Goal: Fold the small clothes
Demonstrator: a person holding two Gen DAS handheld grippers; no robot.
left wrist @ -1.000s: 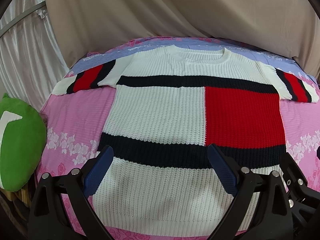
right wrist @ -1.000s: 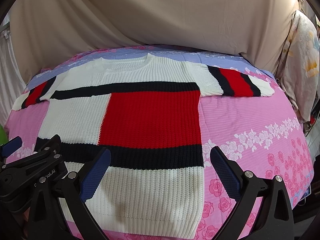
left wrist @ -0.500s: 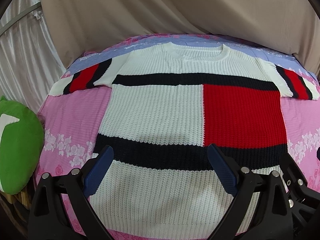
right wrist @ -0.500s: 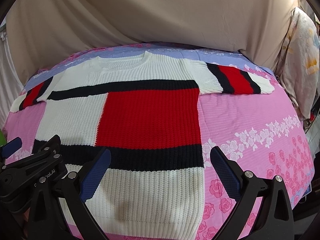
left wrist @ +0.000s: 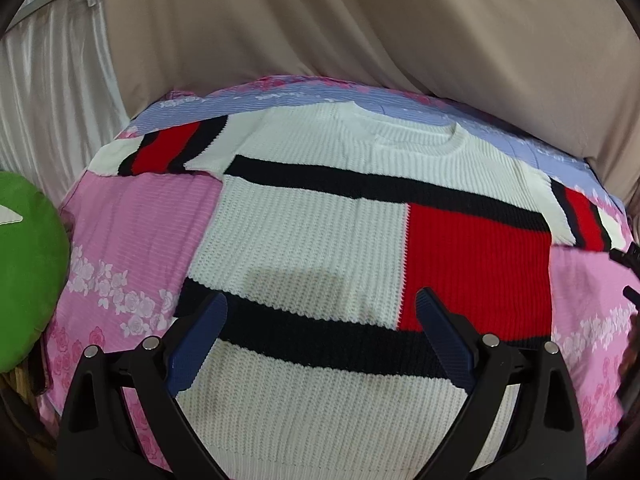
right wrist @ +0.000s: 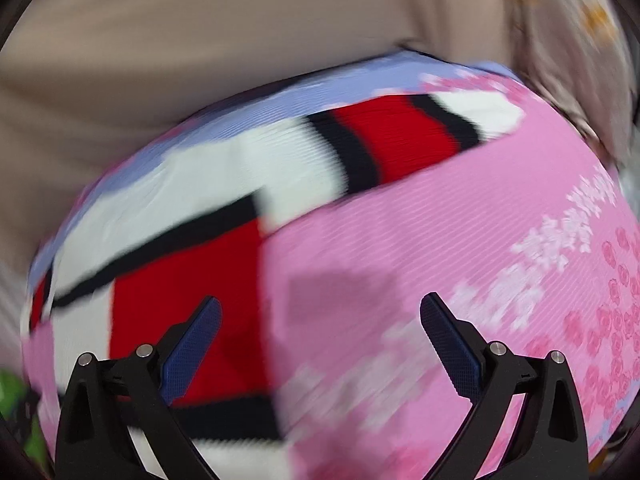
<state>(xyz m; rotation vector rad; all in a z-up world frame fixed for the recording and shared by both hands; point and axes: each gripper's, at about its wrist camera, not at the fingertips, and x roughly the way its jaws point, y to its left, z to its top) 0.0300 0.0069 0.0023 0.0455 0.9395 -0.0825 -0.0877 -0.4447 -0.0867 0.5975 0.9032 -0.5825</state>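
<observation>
A knitted sweater [left wrist: 320, 248], white with black bands and a red block, lies flat on a pink flowered bed cover [left wrist: 136, 232], both sleeves spread out. My left gripper [left wrist: 322, 308] is open and empty, hovering over the sweater's lower half. My right gripper [right wrist: 320, 312] is open and empty over the pink cover just right of the sweater's right edge [right wrist: 180, 292]. The right sleeve [right wrist: 400, 140], with its red and black stripes, lies ahead of it. The right wrist view is blurred.
A green cushion [left wrist: 28, 280] sits at the bed's left edge. Beige fabric [left wrist: 360, 24] hangs behind the bed, a white curtain [left wrist: 52, 92] at the left. A flowered cloth [right wrist: 580, 40] hangs at the far right.
My right gripper has swung quickly to the right, off the sweater's body and over the pink cover toward the right sleeve. My left gripper has moved slightly forward over the sweater.
</observation>
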